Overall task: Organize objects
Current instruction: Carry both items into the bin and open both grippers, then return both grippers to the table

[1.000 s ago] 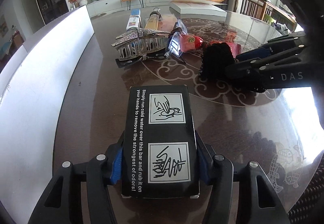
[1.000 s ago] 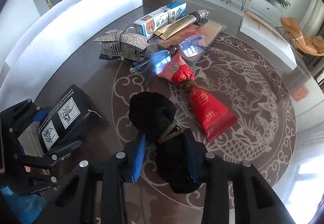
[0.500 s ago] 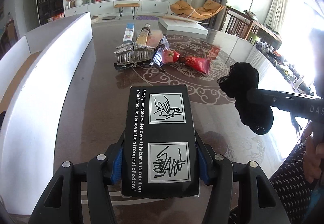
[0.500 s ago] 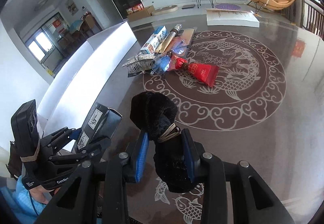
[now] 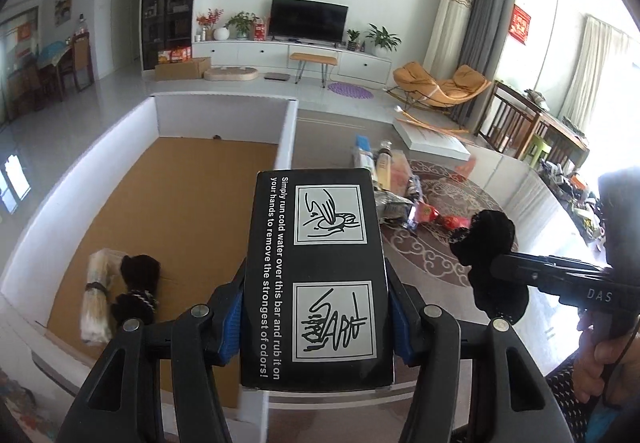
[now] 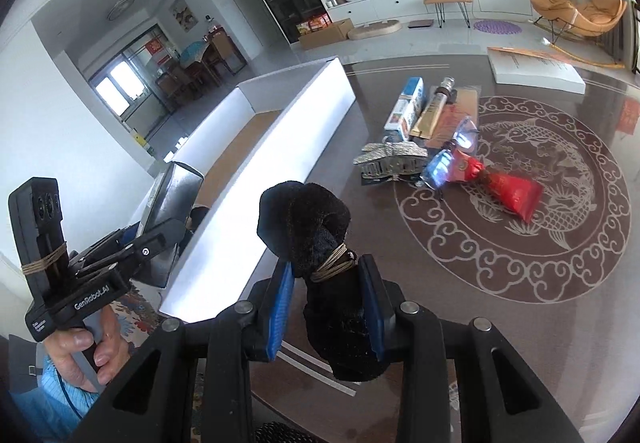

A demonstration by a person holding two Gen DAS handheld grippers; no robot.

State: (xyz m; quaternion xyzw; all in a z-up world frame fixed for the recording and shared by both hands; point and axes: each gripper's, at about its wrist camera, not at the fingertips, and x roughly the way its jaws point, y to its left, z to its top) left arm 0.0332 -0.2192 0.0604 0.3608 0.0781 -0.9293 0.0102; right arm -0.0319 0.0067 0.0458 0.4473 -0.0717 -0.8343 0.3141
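Observation:
My left gripper (image 5: 316, 307) is shut on a black box (image 5: 316, 243) printed with white text and two hand pictograms, and holds it in the air beside the white wall (image 5: 286, 131) of a large open carton. My right gripper (image 6: 326, 295) is shut on a black fuzzy bundle (image 6: 308, 227) tied with tan cord, held above the dark table (image 6: 440, 283). The left wrist view shows the right gripper (image 5: 494, 267) and its bundle (image 5: 488, 235) at the right. In the right wrist view the left gripper (image 6: 160, 219) and its box (image 6: 172, 195) are over the carton.
On the carton's cardboard floor (image 5: 192, 195) lie a pale tied bundle (image 5: 96, 295) and another black fuzzy bundle (image 5: 136, 283). Farther off on the table lie a blue-white carton (image 6: 408, 107), a gold tube (image 6: 432, 111), a silver hair clip (image 6: 390, 159), glasses (image 6: 452, 155) and a red pouch (image 6: 512, 189).
Both grippers have risen from the table with their loads still gripped. The left wrist view now looks over the white wall into the carton, and the table items appear farther away.

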